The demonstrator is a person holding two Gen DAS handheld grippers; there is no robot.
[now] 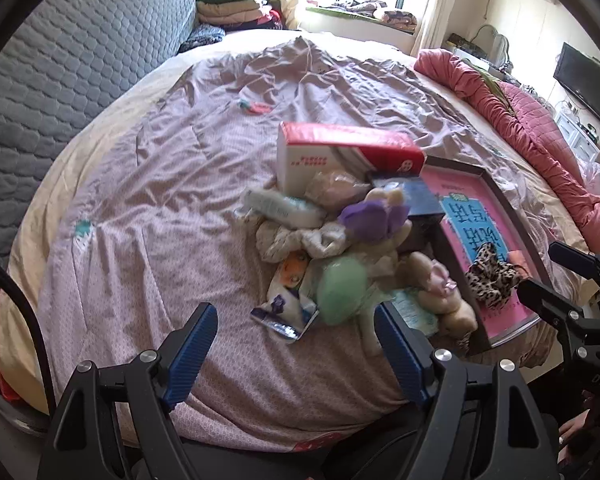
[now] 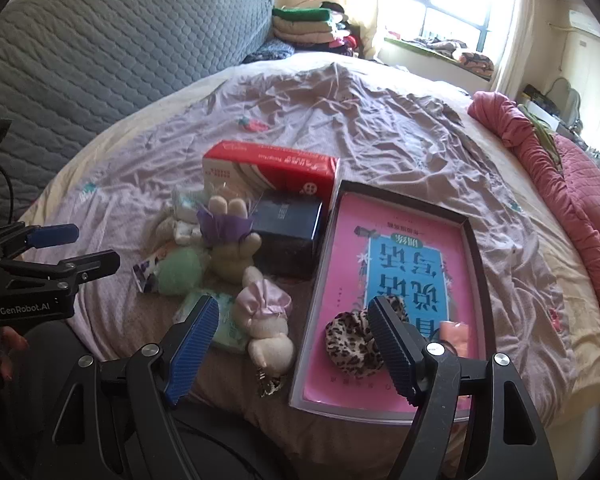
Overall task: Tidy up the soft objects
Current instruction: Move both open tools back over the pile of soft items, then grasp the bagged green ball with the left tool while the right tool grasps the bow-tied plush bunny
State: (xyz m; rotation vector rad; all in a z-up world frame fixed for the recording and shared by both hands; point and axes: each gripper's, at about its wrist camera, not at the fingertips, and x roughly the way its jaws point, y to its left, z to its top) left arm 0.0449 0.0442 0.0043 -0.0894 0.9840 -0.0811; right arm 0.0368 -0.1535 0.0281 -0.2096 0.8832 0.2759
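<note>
Bed (image 2: 340, 112): a wrinkled lilac cover spreads wide behind the clutter, bare up to the grey quilted headboard (image 2: 100, 60) on the left and toward the window; its near edge drops off just under both grippers.
Pink quilt (image 2: 560, 184): rolled along the bed's right edge, well apart from the pile.
Tray (image 2: 480, 264): shallow dark-rimmed box lid with a pink and blue printed floor, lying flat at the right of the pile, its near corner close to the bed's edge; most of its floor is free.
Red tissue box (image 2: 268, 168): stands behind the pile, its right end touching the tray's far corner.
Dark blue box (image 2: 288, 228): just beside the tray's left rim, in front of the red box.
Soft pile (image 1: 340, 248): plush toys, a green plush, a purple-skirted doll, tissue packs and cloth heaped left of the tray, touching one another.
Cream plush with pink bow (image 2: 266, 320): nearest the tray's left rim, on the cover.
Leopard scrunchie (image 2: 352, 340): inside the tray, at its near end, beside a small peach item (image 2: 454, 334).
Left gripper (image 1: 296, 344): jaws apart, nothing between them, above bare cover in front of the green plush.
Right gripper (image 2: 292, 340): jaws apart and empty, over the cream plush and the tray's near-left corner.
</note>
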